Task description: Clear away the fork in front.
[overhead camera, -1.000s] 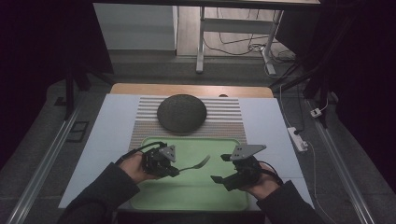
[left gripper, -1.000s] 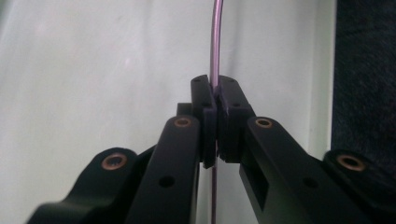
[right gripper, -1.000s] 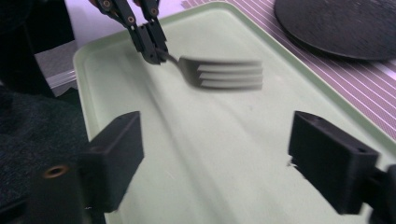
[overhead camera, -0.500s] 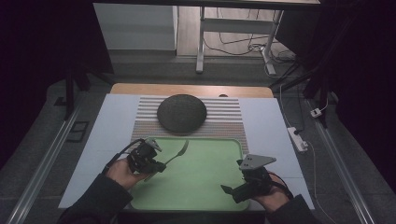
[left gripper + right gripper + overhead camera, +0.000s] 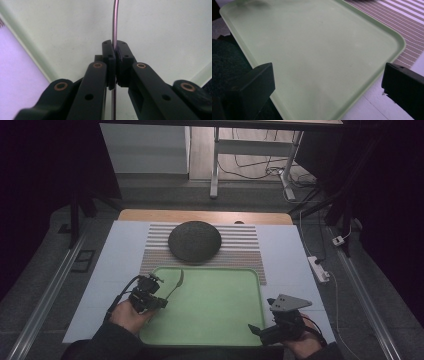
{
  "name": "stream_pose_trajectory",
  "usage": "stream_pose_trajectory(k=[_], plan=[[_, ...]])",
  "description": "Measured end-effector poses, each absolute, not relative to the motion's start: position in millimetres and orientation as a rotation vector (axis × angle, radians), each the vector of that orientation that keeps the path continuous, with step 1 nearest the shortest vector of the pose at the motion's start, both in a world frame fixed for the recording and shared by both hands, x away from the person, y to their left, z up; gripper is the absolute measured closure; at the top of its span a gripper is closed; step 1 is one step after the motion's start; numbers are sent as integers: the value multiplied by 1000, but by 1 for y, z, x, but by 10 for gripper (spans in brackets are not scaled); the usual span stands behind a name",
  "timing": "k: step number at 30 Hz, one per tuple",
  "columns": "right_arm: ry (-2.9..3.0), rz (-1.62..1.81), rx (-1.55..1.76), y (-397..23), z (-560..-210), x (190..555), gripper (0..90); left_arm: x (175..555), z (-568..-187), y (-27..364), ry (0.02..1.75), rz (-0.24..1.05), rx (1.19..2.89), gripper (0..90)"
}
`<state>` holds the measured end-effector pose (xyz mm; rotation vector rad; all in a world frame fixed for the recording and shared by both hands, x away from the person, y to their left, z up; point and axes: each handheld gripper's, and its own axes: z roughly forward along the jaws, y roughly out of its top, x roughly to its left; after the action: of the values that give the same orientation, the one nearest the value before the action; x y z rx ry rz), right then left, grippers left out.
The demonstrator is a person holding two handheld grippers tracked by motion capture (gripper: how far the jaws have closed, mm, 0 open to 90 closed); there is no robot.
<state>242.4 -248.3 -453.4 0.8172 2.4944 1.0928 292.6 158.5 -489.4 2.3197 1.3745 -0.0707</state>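
A thin metal utensil [image 5: 176, 282] hangs over the left part of the green tray [image 5: 215, 305], its head pointing away from me. My left gripper [image 5: 161, 300] is shut on its handle at the tray's left rim. In the left gripper view the pads [image 5: 110, 53] pinch the narrow handle [image 5: 115, 22] above the tray [image 5: 162, 30]. My right gripper [image 5: 257, 332] stands at the tray's near right corner. Its jaws have just been opening, and they are wide apart with nothing between them. The right gripper view shows my right gripper [image 5: 328, 72] over bare tray [image 5: 312, 50].
A dark round plate [image 5: 195, 240] rests on a striped mat [image 5: 240, 252] beyond the tray. A white cover [image 5: 120, 255] spreads under both. A power strip [image 5: 317, 267] lies off the table's right edge, and chair legs and cables stand farther back.
My left hand has carried the utensil left and nearer to me, turning its head from pointing right to pointing away. My right hand has drawn back to the tray's near right corner.
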Motion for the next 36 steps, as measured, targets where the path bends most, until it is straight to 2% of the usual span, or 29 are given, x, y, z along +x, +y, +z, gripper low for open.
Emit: stream_pose_trajectory(k=[15,25,32,36], plan=[[2501,960,783,-254,-460,241,0,303,-507,155,1460,-51,2361,858],[2487,980,856,-262,-458,239,0,305,-503,165,1427,-35,2314,799],[2445,1046,973,-273,-455,236,0,320,-492,169,1316,-20,2263,885],[2435,1043,989,-275,-454,233,0,334,-490,166,1257,-4,2257,888]])
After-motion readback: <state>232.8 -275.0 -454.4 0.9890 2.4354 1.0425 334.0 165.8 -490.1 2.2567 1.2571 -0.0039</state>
